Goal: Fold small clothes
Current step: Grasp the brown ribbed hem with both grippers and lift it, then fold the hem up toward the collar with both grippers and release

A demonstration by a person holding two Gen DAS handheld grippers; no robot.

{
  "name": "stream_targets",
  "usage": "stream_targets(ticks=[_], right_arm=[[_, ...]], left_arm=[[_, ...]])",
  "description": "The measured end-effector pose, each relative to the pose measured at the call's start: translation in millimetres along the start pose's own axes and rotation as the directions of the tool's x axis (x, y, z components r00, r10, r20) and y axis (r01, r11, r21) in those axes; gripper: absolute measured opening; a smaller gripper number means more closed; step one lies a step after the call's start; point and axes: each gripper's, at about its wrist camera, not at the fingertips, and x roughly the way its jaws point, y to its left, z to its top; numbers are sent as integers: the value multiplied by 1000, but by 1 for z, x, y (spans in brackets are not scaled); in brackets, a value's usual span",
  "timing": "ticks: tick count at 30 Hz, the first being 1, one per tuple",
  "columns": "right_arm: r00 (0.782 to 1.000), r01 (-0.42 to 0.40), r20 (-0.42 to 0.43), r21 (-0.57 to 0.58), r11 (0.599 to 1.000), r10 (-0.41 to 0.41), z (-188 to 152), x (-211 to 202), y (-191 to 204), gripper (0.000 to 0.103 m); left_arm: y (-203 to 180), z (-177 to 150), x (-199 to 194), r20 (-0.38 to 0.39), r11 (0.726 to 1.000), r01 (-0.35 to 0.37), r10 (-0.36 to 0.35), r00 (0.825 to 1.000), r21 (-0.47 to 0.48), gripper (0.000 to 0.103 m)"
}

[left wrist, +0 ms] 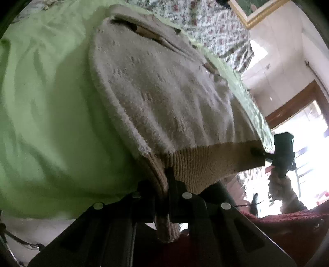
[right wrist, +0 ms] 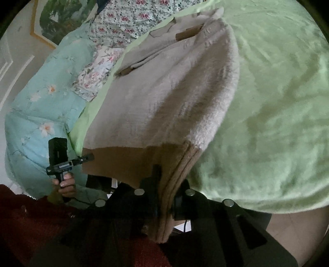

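Note:
A beige fuzzy sweater with a tan ribbed hem lies on a light green blanket. My left gripper is shut on one hem corner, and ribbed fabric hangs down between its jaws. My right gripper is shut on the other hem corner of the sweater. The hem is lifted and stretched between both grippers. The right gripper shows at the far hem corner in the left wrist view. The left gripper shows in the right wrist view.
Floral bedding and a pale blue flowered quilt lie beyond the sweater. A gold-framed picture hangs on the wall. Dark red fabric is below the grippers. A doorway with a brown frame is at the right.

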Motion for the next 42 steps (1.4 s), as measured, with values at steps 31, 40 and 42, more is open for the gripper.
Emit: stream_targets(ticks=[31,40,42], right_arm=[[897,-165,397,-109,980,195,194,-50,29,9],[906,-72,415,-39,997,81,305,5,-2,9],[910,-54,410,-20,998,57,324,21,-12,9]], left_arm=[[-42,227,-58,480,999,-12,-9,877,40,5],[-16,337,6,460,995,-100,102,882,-29,5],[-2,359,25,438,992,-110,127,890,-64,5]])
